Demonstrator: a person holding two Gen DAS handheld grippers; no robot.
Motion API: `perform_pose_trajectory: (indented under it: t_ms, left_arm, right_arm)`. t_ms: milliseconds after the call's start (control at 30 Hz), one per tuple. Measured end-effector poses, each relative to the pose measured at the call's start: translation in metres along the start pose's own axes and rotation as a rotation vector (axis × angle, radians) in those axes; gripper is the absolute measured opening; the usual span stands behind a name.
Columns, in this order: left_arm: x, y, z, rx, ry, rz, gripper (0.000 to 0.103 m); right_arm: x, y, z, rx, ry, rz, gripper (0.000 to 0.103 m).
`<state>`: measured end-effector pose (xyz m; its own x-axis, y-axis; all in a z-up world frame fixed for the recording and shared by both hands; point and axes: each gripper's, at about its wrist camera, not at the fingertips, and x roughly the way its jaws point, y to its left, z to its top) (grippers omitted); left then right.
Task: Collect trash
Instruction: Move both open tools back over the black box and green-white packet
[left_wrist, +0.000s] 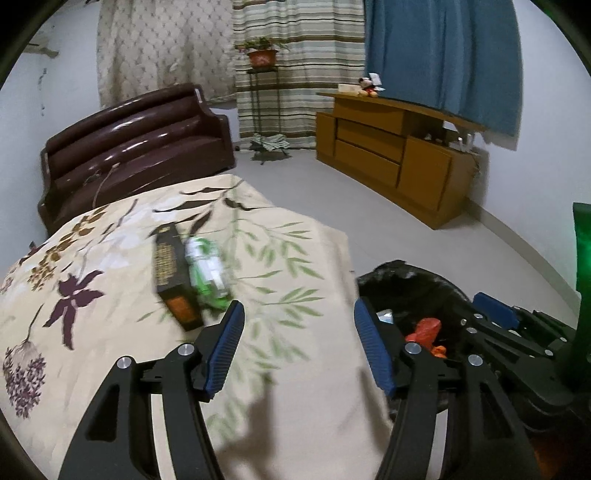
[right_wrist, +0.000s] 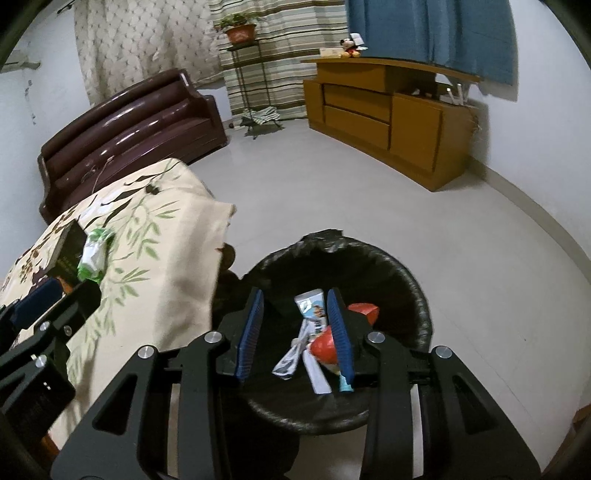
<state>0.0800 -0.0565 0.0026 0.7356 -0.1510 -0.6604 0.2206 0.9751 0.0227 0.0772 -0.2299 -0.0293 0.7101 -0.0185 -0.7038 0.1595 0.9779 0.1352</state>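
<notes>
A dark box with an orange end (left_wrist: 171, 275) and a green-and-white wrapper (left_wrist: 207, 273) lie side by side on a table under a floral cloth (left_wrist: 110, 266). My left gripper (left_wrist: 299, 345) is open and empty, just short of them above the cloth. A bin with a black liner (right_wrist: 399, 273) stands on the floor to the table's right; it holds red wrappers (right_wrist: 364, 311), white packets (right_wrist: 311, 306) and a small blue item. My right gripper (right_wrist: 295, 332) is open and empty, above the bin's mouth. The box (right_wrist: 68, 251) and wrapper (right_wrist: 92, 254) also show in the right wrist view.
A dark brown sofa (left_wrist: 136, 147) stands behind the table. A wooden cabinet (left_wrist: 399, 155) with a plush toy lines the right wall. A plant stand (left_wrist: 263, 96) stands by striped curtains. Grey floor lies between them.
</notes>
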Motion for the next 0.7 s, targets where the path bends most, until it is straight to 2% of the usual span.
perform_pose_trajectory:
  t_ms: [67, 167, 400, 700]
  left_arm:
    - [-0.002, 0.011, -0.002, -0.018, 0.002, 0.018, 0.061]
    - [-0.005, 0.027, -0.006, -0.044, 0.006, 0.045, 0.061]
    - [-0.004, 0.056, -0.013, -0.094, 0.021, 0.087, 0.062]
    - [0.005, 0.072, -0.006, -0.119, 0.013, 0.107, 0.065]
  right_arm:
    - [-0.001, 0.006, 0.000, -0.007, 0.001, 0.008, 0.036]
    - [-0.003, 0.019, -0.001, -0.023, 0.000, 0.023, 0.043]
    - [-0.004, 0.046, -0.002, -0.064, 0.004, 0.050, 0.044]
    - [0.000, 0.064, 0.002, -0.086, 0.011, 0.065, 0.045]
